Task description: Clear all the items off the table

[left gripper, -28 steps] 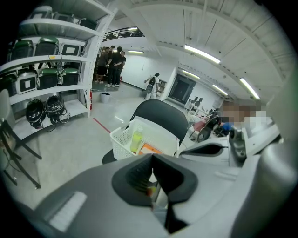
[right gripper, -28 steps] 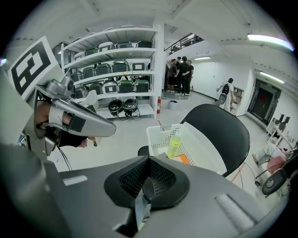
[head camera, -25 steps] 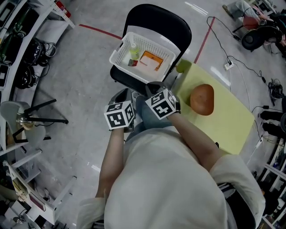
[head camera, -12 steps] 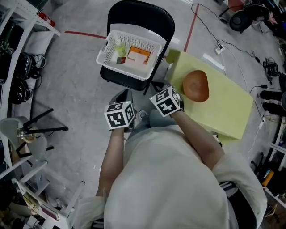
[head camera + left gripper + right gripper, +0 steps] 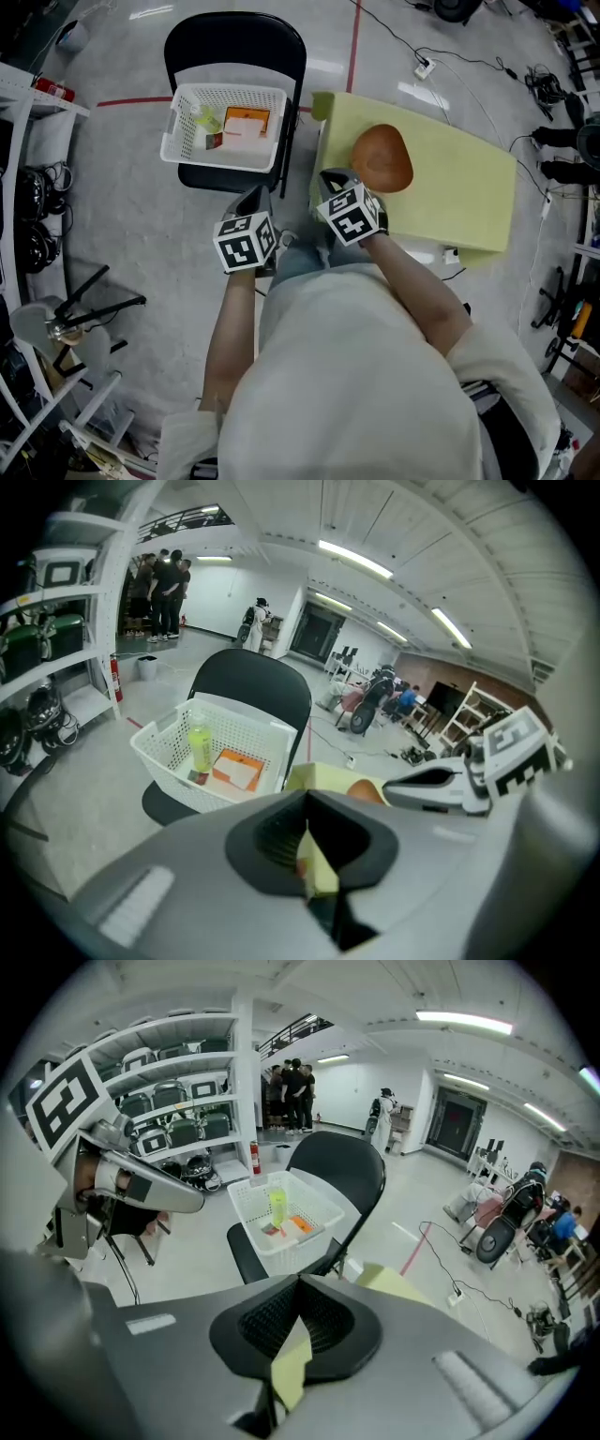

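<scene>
Nearest, find the person's pale shirt (image 5: 356, 375) and two bare forearms reaching forward in the head view. Locate the left gripper (image 5: 255, 197) over the grey floor (image 5: 141, 216), left of the table (image 5: 459, 202) and near the front of the black chair (image 5: 234, 47). Read it as clenched: jaws pressed together along one seam in the left gripper view, gripping no identifiable item. Note a thin yellow-green sliver in that seam; cannot tell its nature.

Locate the right gripper (image 5: 330, 180) over the near left edge of the table, just beside the brown bowl (image 5: 382, 157). Read it likewise as clenched, jaws together, with a similar yellow-green sliver in the seam. Cannot tell from above whether it touches the bowl.

Find the brown bowl resting on the yellow-green table top, toward its left end.

Farther left, find the white basket (image 5: 220, 157) seated on the chair, well apart from both grippers. Inside it, identify a green bottle (image 5: 200, 117) lying toward the left wall, an orange-and-white box (image 5: 246, 124) flat beside it, and a small dark item (image 5: 214, 141) near the front wall.

Beyond the chair, note a red floor line (image 5: 131, 100) and loose cables (image 5: 403, 47). Farthest, in the right gripper view, observe white shelving (image 5: 178, 1101) and a group of people (image 5: 291, 1091) standing at the end of the hall.
</scene>
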